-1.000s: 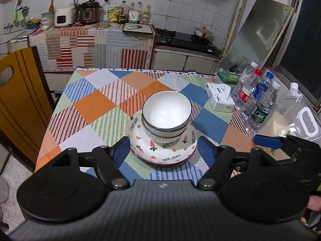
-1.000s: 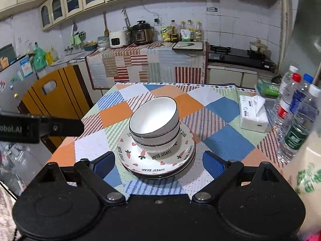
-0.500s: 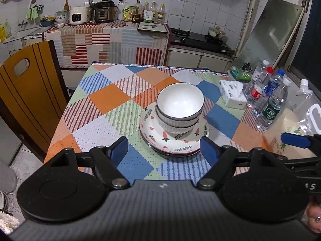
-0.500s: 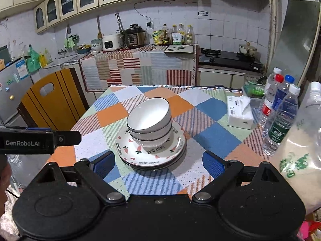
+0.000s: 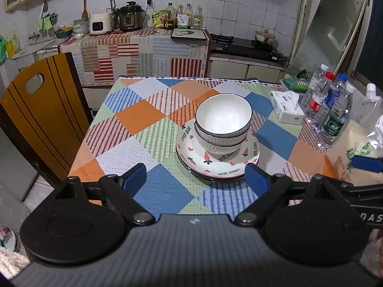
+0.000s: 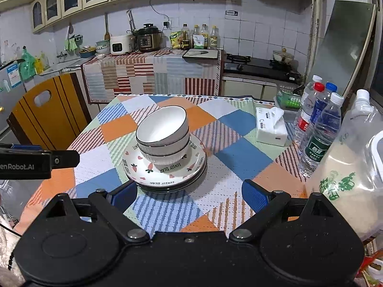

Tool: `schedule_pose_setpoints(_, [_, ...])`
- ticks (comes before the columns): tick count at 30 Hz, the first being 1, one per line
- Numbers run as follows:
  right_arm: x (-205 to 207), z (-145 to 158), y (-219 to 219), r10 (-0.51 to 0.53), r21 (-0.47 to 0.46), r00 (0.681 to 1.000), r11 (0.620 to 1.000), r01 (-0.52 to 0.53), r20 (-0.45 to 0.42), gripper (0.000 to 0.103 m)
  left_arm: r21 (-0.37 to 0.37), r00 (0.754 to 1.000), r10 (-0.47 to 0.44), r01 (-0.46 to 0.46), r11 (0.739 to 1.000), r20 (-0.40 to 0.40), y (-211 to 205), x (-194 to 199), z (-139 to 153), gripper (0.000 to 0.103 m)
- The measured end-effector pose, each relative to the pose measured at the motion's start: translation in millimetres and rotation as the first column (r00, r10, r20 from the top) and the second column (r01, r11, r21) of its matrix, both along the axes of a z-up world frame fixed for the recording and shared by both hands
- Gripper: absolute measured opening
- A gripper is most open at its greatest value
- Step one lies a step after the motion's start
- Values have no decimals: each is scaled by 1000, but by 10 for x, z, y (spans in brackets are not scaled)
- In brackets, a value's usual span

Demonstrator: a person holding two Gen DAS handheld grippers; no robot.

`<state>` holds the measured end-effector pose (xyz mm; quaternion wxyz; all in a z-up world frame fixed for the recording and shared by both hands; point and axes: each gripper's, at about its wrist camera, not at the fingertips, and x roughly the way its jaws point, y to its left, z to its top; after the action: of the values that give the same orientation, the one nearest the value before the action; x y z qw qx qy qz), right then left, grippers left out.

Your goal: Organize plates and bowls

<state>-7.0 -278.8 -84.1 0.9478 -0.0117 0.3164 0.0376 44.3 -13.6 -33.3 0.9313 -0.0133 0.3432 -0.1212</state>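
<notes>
Two white bowls sit nested on a stack of carrot-patterned plates near the middle of the counter's checked cloth. The left claw has just been opening and stands apart near the plates' edge with nothing between its jaws. The right claw is likewise spread and empty, its left pad close to the plates' rim.

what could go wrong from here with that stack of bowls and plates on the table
1. The two nested bowls sit off-centre on the plates and look tilted; lifting the plates could tip them off.
2. Water bottles and a tissue box stand close on one side; a wide swing might knock them.
3. Both the left hand-held gripper and right hand-held gripper are open and empty; a shallow pinch on a thin plate rim may slip.
</notes>
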Motion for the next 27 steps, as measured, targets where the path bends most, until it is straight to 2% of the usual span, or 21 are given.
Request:
schedule_pose_setpoints(7, [-93,45,50,-13,-32,1000,999,14,25,96,25,999,29,-30,999,41,-16,-97,4,93])
schedule_pose_setpoints(9, [-102,57,62,-21,-38,999,999,22,29,96,20,999,33,-34,999,38,6,-100,6,94])
schedule_pose_setpoints(13, [-108,78,58,-41,-38,999,998,42,16,96,9,999,39,-39,999,16,50,-94,1,101])
schedule_pose_setpoints(16, [-118,95,49,-48,-39,999,998,48,13,96,7,999,38,-38,999,-3,63,-80,-20,101])
schedule_pose_setpoints(27, [-142,108,24,-69,-34,997,997,70,17,96,39,998,55,-56,998,16,37,-85,7,101])
